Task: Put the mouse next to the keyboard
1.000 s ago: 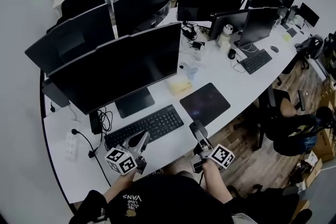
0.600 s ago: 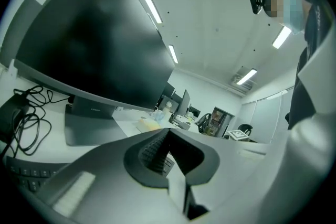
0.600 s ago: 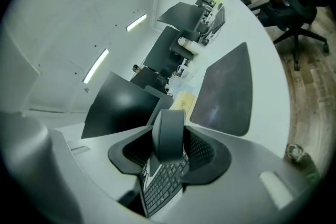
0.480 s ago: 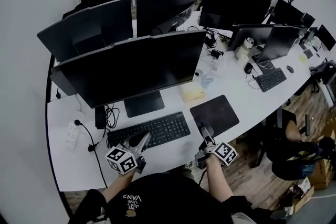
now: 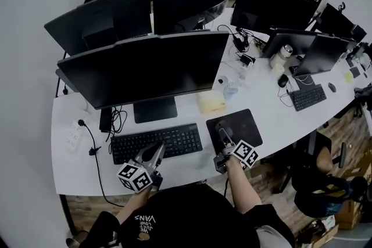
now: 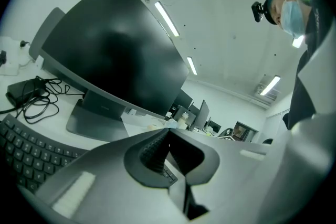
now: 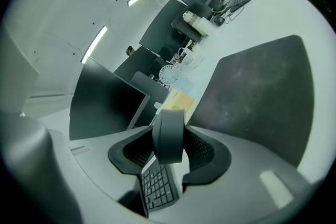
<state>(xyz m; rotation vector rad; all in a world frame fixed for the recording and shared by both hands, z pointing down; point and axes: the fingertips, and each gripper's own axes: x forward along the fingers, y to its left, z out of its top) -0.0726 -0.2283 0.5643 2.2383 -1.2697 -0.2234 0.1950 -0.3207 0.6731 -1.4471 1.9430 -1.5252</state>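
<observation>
A dark mouse (image 7: 168, 135) stands on edge between the jaws of my right gripper (image 5: 221, 132), which is shut on it. That gripper hovers over the near left corner of the black mouse pad (image 5: 237, 125), just right of the black keyboard (image 5: 156, 143). In the right gripper view, the keyboard (image 7: 156, 187) shows below the jaws and the mouse pad (image 7: 257, 92) lies to the right. My left gripper (image 5: 156, 152) sits at the keyboard's near edge, its tips together with nothing between them (image 6: 167, 132).
A large monitor (image 5: 142, 72) stands behind the keyboard, and a yellow pad (image 5: 211, 103) lies beside its foot. Cables and a power strip (image 5: 74, 137) lie at the left. The desk edge (image 5: 174, 180) runs just in front of me. More monitors and desks stretch away behind.
The head view has swung, so the desk now sits lower and more centred. The right gripper with the mouse has edged forward onto the mouse pad's corner. The left gripper has barely moved.
</observation>
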